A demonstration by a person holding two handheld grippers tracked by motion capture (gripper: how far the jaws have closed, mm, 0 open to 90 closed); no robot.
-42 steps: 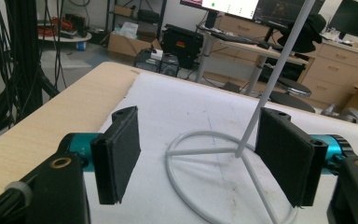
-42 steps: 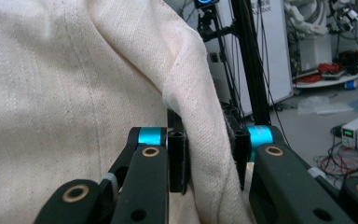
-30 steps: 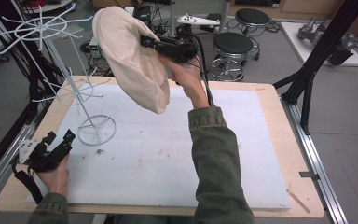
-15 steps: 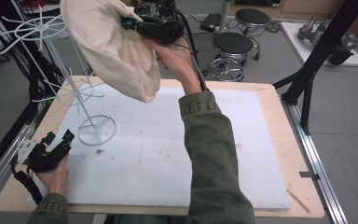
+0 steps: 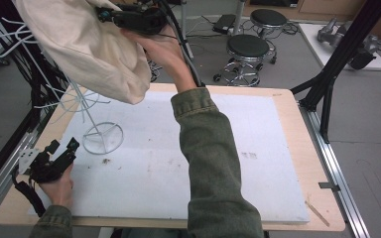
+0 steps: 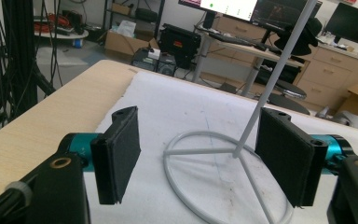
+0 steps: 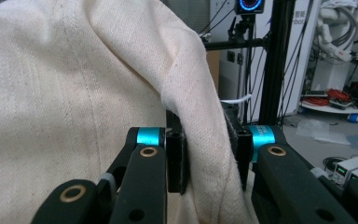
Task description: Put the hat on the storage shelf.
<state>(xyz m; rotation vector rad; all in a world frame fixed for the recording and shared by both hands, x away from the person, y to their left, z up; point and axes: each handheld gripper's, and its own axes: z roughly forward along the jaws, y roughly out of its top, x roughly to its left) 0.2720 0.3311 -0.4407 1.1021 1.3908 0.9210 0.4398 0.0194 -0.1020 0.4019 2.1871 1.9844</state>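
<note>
Up high, we pinched the cream cloth (image 7: 74, 93) in the right gripper (image 7: 208, 156), its fingers closed on a fold; our left gripper (image 6: 200, 156) sat wide open, empty, facing the white wire stand (image 6: 228, 182) on the desk (image 5: 287, 144).

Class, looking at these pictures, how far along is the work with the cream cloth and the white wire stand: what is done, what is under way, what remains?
Done: the cream cloth is off the table and clamped in the right hand-held gripper.

In hand: it hangs high beside the white wire stand, bunched between the pads.

Left: it seems not yet hung on the stand's arms. The left hand-held gripper sits open by the stand's ring base, holding nothing.
</note>
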